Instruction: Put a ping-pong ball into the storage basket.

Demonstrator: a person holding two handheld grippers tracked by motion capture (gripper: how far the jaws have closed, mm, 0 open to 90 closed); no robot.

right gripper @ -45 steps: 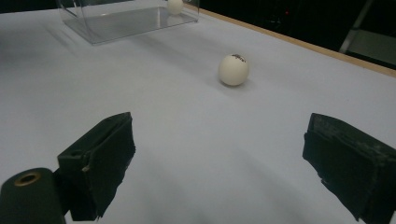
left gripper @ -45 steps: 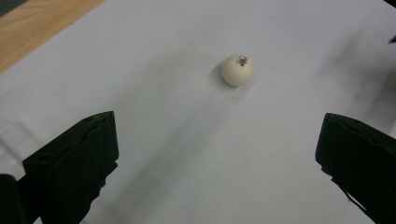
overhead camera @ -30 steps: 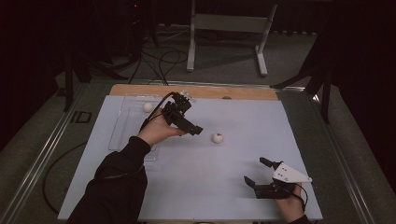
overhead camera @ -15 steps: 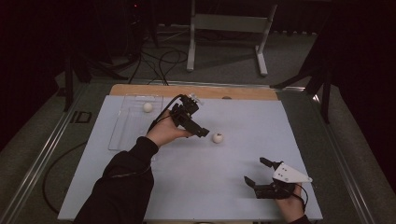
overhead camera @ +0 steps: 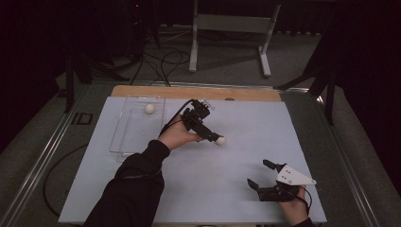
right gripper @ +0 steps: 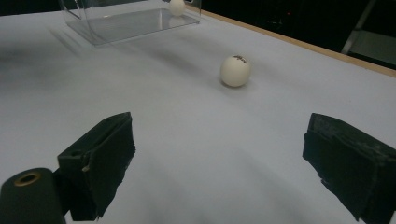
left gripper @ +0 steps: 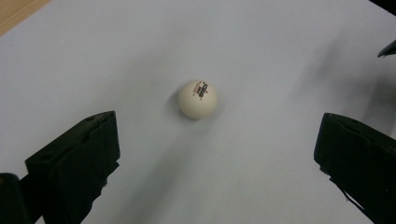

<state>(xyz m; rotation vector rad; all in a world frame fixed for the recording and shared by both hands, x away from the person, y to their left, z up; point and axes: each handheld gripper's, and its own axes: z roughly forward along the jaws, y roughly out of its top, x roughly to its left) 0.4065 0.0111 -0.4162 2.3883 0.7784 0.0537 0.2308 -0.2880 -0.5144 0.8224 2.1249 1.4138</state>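
Observation:
A white ping-pong ball (overhead camera: pixel 220 140) with a small printed mark lies on the pale table near its middle. My left gripper (overhead camera: pixel 213 137) hovers right beside it. In the left gripper view the ball (left gripper: pixel 197 99) sits ahead of the left gripper (left gripper: pixel 217 140), whose jaws stand wide apart with nothing between them. A second white ball (overhead camera: pixel 150 108) rests inside a clear plastic tray (overhead camera: pixel 132 135) at the back left. My right gripper (overhead camera: pixel 260 174) is open near the front right of the table. Its own view shows the right gripper (right gripper: pixel 219 149), the loose ball (right gripper: pixel 235 70) and the tray (right gripper: pixel 116 21) beyond.
The white table sheet (overhead camera: pixel 246 118) has a wooden strip (overhead camera: pixel 189 92) along its far edge. Behind the table stand a metal frame (overhead camera: pixel 227 28) and floor cables (overhead camera: pixel 161 59). A dark sleeve (overhead camera: pixel 137 189) crosses the front left.
My left gripper has moved right and nearer, away from the tray, and now hangs at the loose ball. The right gripper has stayed where it was.

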